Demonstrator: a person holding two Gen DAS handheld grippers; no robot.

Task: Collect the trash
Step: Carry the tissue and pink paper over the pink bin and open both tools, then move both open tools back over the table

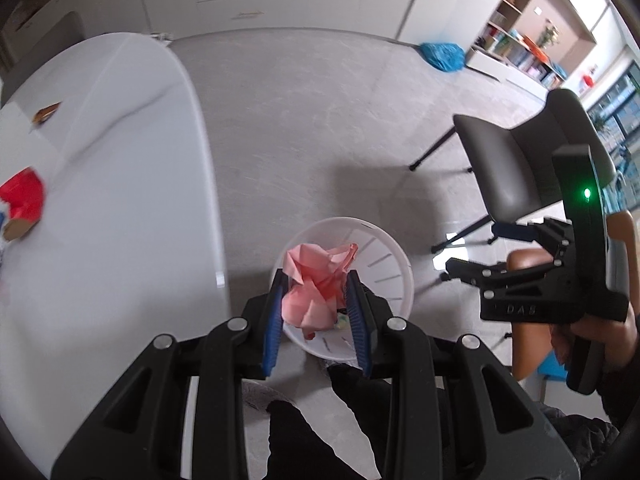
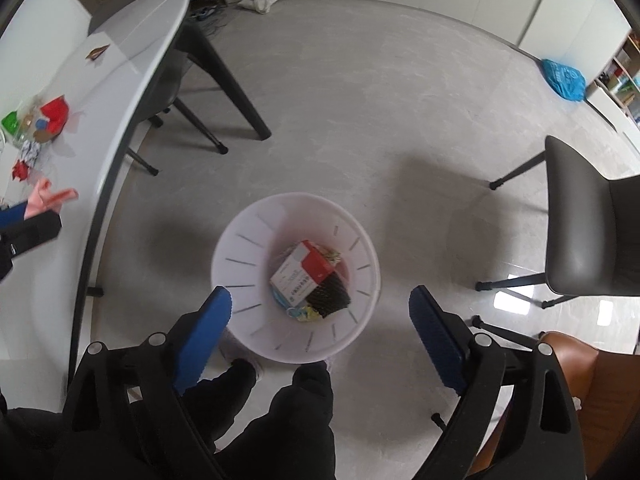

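1. The left gripper (image 1: 316, 300) clamps a crumpled wad of pink paper (image 1: 316, 288) between its ribbed blue pads (image 1: 272, 328); the paper is creased into sharp folds and bulges above the fingertips.
2. Seen from the left wrist, the wad hangs above the rim of a round white plastic bin (image 1: 384, 264) that stands on the floor just beside the table edge.
3. The right gripper (image 2: 320, 320) stands wide apart with nothing between its blue pads (image 2: 204, 336), and hovers over the same bin (image 2: 240, 240).
4. The bin's wall is smooth, tapering and cut with thin vertical slots.
5. In the bin lie a red-and-white cardboard box (image 2: 304, 272), a black ridged piece (image 2: 330, 296) and small scraps of coloured wrapper.
6. The white table (image 2: 132, 48) has a glossy curved top on dark slanted legs.
7. More litter lies on it: a red crumpled piece (image 2: 54, 112), a green one (image 2: 10, 122) and a small brown scrap (image 2: 97, 53).
8. A grey moulded chair (image 2: 584, 232) on thin black legs stands on the pale mottled floor (image 2: 360, 100).
9. A blue plastic bag (image 2: 564, 78) lies by the far wall.
10. The person's dark trouser legs (image 2: 280, 412) show below the bin.
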